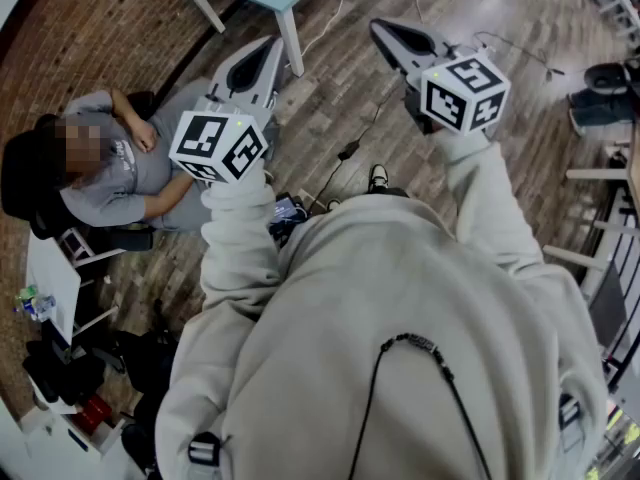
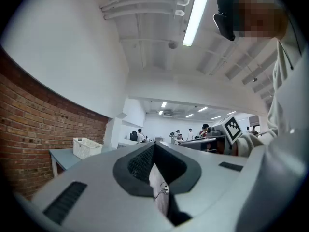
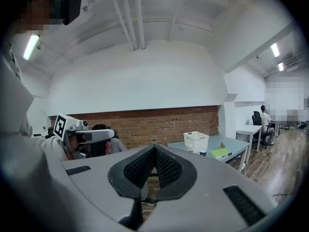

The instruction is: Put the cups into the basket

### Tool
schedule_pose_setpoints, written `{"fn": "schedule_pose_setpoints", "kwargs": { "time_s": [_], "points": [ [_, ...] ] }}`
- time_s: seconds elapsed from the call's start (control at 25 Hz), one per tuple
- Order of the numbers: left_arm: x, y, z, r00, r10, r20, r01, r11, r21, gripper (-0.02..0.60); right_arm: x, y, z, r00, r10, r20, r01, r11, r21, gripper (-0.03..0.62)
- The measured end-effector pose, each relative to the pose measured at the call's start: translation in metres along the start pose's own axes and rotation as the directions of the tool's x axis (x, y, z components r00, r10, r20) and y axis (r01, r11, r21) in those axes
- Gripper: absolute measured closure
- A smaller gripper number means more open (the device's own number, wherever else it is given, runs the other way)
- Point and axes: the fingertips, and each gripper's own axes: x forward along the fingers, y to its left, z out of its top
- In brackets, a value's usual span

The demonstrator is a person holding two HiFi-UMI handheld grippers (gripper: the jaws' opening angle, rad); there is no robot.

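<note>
Two grippers up in the air, both pressed together and empty.

The left gripper [image 2: 153,148] has its two jaws closed tip to tip, and so does the right gripper [image 3: 154,151]. The two grippers are side by side, a little apart, both pointing away from the person who holds them. The white basket [image 3: 195,141] sits on a light blue table [image 3: 235,150], far out in front of the right gripper and off to its right side. From the left gripper, the same basket is far ahead and off to its left side. A small dark thing [image 3: 203,153], too tiny to be sure it is a cup, stands on the table just beside the basket. A seated person [image 1: 120,173] in grey is on the wood floor [image 1: 340,108], out past the left gripper's left side.
</note>
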Motion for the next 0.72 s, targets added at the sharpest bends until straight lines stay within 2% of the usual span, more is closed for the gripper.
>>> {"fn": "schedule_pose_setpoints", "kwargs": {
  "time_s": [0.16, 0.44, 0.6, 0.72],
  "points": [
    [-0.001, -0.013, 0.007, 1.0, -0.012, 0.006, 0.012, 1.0, 0.005, 0.583, -0.009, 0.002, 0.001, 1.0, 0.013, 0.004, -0.013, 1.0, 0.0, 0.582],
    [0.004, -0.01, 0.015, 0.999, 0.034, 0.033, -0.035, 0.999, 0.021, 0.584, -0.01, 0.003, 0.006, 1.0, 0.027, 0.012, -0.027, 1.0, 0.0, 0.583],
    [0.004, -0.016, 0.011, 0.999, 0.005, 0.042, -0.004, 1.0, -0.014, 0.584, -0.014, 0.001, 0.005, 0.999, 0.033, 0.014, -0.033, 0.999, 0.012, 0.582],
    [0.011, -0.028, 0.007, 0.998, -0.059, 0.013, 0.059, 0.998, -0.016, 0.584, -0.015, -0.004, 0.007, 0.998, 0.057, 0.026, -0.057, 0.998, 0.035, 0.582]
  ]
}}
